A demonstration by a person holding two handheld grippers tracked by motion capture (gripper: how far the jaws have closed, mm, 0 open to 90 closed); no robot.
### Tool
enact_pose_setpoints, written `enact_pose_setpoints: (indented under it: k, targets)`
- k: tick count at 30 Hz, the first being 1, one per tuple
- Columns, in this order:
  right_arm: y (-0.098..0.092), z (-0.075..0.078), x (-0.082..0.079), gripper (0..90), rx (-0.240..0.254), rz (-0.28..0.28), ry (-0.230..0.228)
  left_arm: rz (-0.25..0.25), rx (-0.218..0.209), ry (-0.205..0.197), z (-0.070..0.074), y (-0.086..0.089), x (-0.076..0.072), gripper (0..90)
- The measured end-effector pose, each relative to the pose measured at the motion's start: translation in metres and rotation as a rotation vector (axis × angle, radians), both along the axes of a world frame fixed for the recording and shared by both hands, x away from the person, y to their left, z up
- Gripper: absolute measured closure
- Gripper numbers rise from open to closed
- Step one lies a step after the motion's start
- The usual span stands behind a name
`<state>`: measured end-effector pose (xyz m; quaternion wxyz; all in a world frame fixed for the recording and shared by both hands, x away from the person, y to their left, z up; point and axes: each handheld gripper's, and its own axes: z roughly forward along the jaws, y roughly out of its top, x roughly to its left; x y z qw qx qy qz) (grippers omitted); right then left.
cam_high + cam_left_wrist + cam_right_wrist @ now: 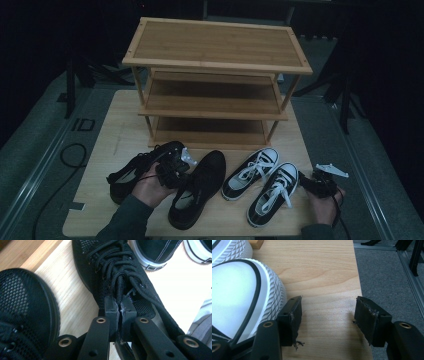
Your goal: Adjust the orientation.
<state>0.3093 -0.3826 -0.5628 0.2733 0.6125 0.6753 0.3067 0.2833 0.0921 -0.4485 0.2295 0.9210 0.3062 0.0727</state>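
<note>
Black laces (pixel 117 277) of a black mesh sneaker (pixel 112 267) are pinched by the closed left claw (pixel 120 305); the right claw (pixel 329 315) is held wide open beside a white-toed sneaker (pixel 239 297)

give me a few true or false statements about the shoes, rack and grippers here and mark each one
1. The left gripper has its fingers pinched on the laces and tongue of a black mesh shoe. True.
2. The right gripper is clamped on a white-toed sneaker. False: its fingers stand apart over bare table, and the sneaker lies beside one finger.
3. A shoe already sits on the wooden rack. False: every shelf in sight is bare.
4. Four shoes lie on the table in front of the rack. True: two black mesh ones and two black sneakers with white laces.
5. The other black mesh shoe is stacked on the held one. False: it lies beside it.
</note>
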Motion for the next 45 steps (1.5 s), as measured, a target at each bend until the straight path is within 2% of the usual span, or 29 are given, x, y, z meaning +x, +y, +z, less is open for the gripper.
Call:
enact_pose_setpoints:
  k: [1,12,16,17,19,23,29,37,45]
  targets:
    - [0.000,0.000,0.000,38.3,0.000,0.000,0.000,0.008,0.001,-0.001,0.000,0.006,0.000,87.3]
    - [0.000,0.000,0.000,38.3,0.000,0.000,0.000,0.039,0.009,0.000,0.001,0.027,-0.003,87.3]
    - [0.000,0.000,0.000,38.3,0.000,0.000,0.000,0.036,-0.012,0.011,0.000,0.037,-0.005,87.2]
    - [0.000,0.000,0.000,38.3,0.000,0.000,0.000,0.041,-0.028,0.021,-0.001,0.043,-0.005,87.2]
    - [0.000,0.000,0.000,38.3,0.000,0.000,0.000,0.049,-0.029,0.023,-0.001,0.048,-0.006,87.2]
    - [0.000,0.000,0.000,38.3,0.000,0.000,0.000,0.068,-0.018,0.024,0.000,0.058,-0.008,87.3]
    - [0.000,0.000,0.000,38.3,0.000,0.000,0.000,0.080,-0.022,0.037,0.001,0.073,-0.013,87.3]
    - [0.000,0.000,0.000,38.3,-0.001,0.000,0.000,0.113,-0.015,0.033,0.001,0.092,-0.017,87.2]
    - [0.000,0.000,0.000,38.3,-0.001,-0.001,0.000,0.119,-0.003,0.026,0.002,0.100,-0.017,87.1]
